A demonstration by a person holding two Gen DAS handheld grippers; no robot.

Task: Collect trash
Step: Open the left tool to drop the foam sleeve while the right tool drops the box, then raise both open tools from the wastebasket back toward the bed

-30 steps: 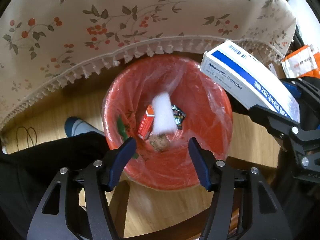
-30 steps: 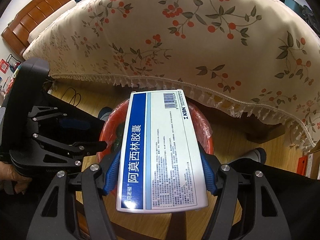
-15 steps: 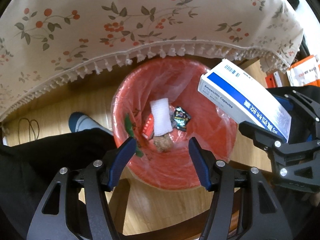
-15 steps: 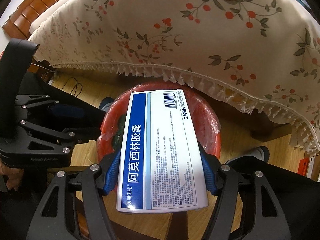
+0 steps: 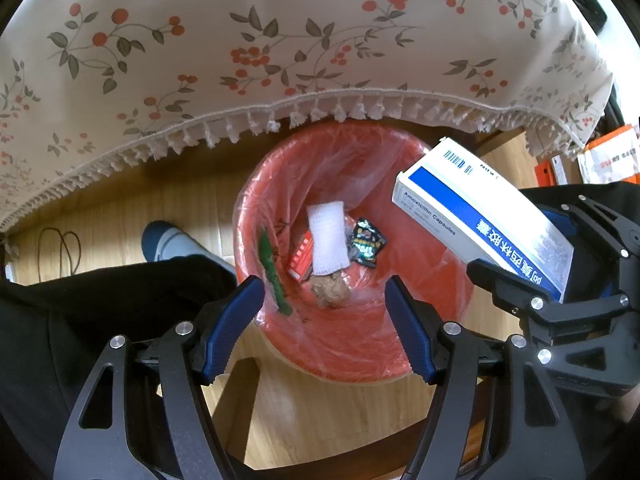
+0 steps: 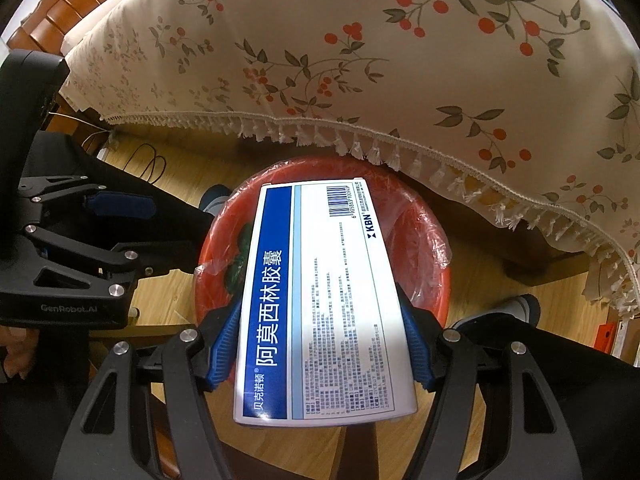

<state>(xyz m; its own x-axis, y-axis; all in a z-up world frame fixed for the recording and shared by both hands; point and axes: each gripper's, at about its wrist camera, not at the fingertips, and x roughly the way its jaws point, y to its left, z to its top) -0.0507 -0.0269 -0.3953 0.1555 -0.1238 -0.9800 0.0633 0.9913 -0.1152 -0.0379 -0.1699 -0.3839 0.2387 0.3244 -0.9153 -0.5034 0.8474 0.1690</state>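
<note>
One item left in hand: amoxicillin box [image 6: 324,300], clamped in right gripper [image 6: 320,344], now further over red bin [image 5: 420,340] rim. Left gripper [image 5: 326,324] fingers apart, empty; foam net [image 5: 328,240] settled inside. Release likely next.

One medicine box [image 6: 324,300] is hanging above one red bin [image 5: 420,332]; five trash pieces are lying inside the bin.

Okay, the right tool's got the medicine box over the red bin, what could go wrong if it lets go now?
1. In the left wrist view the amoxicillin box, held in the right tool, hangs over the red bin's right rim rather than its centre, so it might clip the rim and land on the wood floor.
2. The loose plastic liner could catch a corner of the box.
</note>
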